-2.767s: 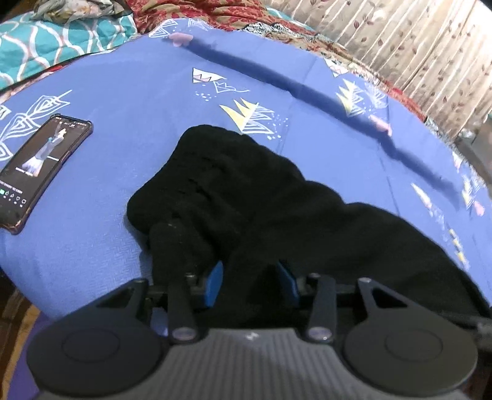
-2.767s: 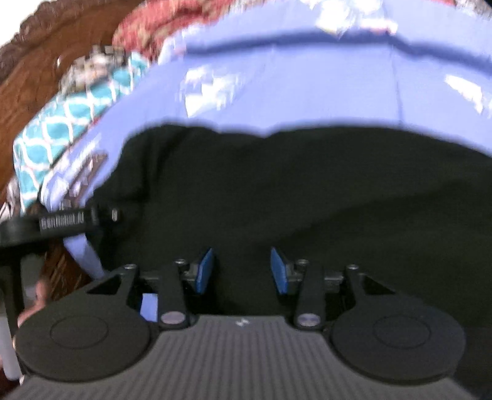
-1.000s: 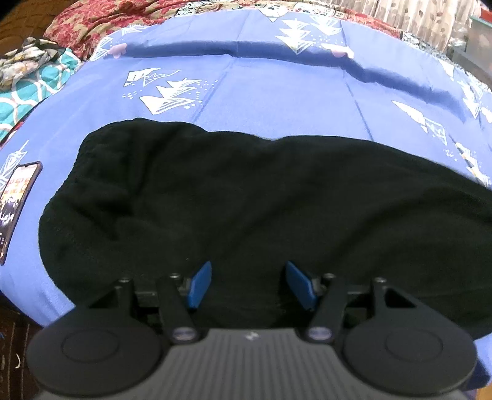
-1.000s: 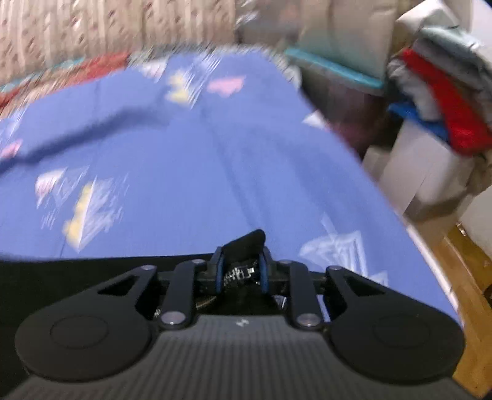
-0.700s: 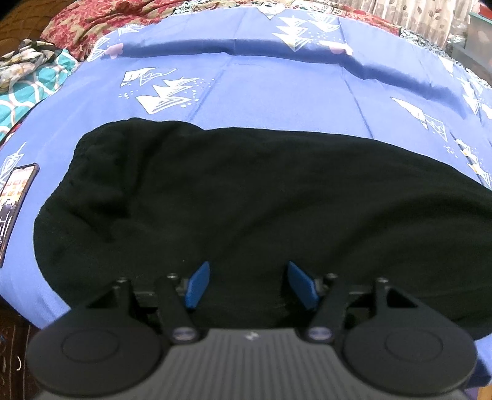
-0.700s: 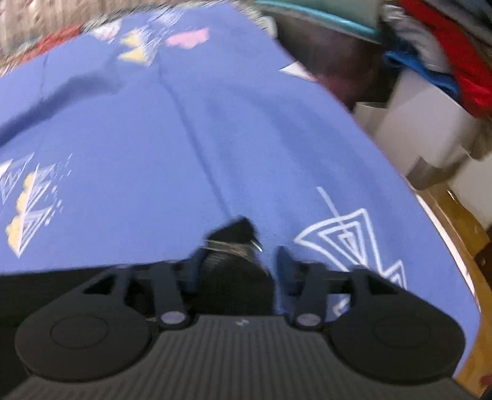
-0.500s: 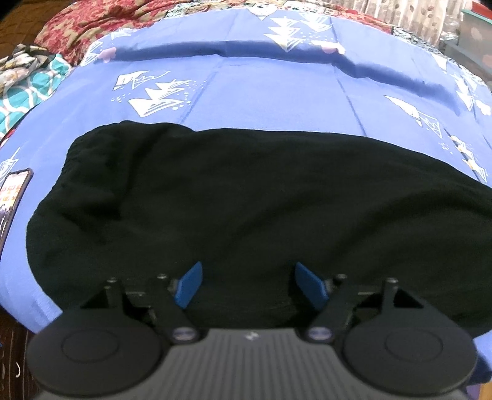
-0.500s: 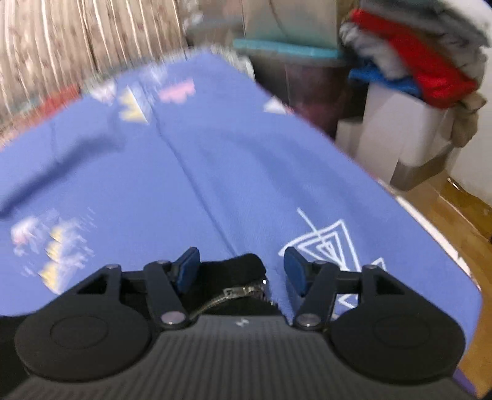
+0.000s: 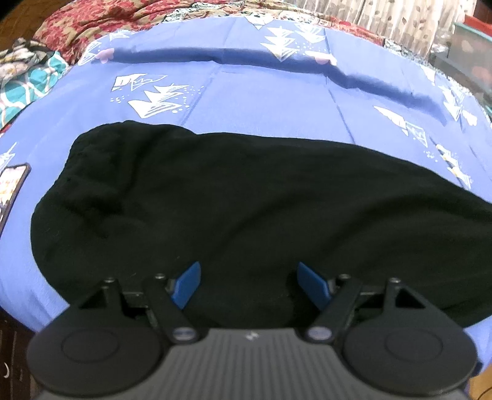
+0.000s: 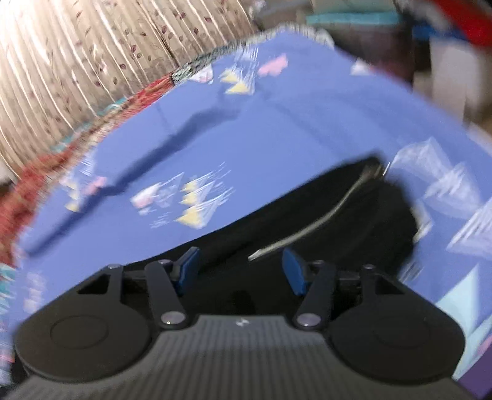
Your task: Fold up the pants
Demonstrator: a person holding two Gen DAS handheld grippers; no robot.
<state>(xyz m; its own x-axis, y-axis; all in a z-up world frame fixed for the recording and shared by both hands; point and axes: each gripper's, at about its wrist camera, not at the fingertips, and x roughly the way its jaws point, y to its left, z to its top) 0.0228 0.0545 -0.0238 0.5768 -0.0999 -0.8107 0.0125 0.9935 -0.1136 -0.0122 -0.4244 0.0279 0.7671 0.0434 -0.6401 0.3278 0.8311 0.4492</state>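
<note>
Black pants (image 9: 246, 209) lie folded lengthwise in one long dark band across the blue patterned bedsheet (image 9: 261, 101). My left gripper (image 9: 249, 274) hovers low over the band's near edge, its blue pads wide apart and gripping nothing. The right wrist view is blurred by motion. It shows the pants' end (image 10: 384, 215) with a silver zipper (image 10: 323, 221) lying on the sheet near the bed's right side. My right gripper (image 10: 243, 261) is just above that end. Its jaws are closing, but the pads stand apart from the cloth.
A phone (image 9: 12, 184) with a lit screen lies on the sheet at the far left. A red patterned blanket (image 9: 92, 21) and a teal cloth (image 9: 30, 83) lie beyond. Curtains (image 10: 92, 46) hang behind the bed. Boxes and stacked clothes (image 10: 446, 46) stand past the right edge.
My right gripper let go of the zipped end it was pinching, drew back and swung left. My left gripper's jaws widened over the pants, which now lie flat.
</note>
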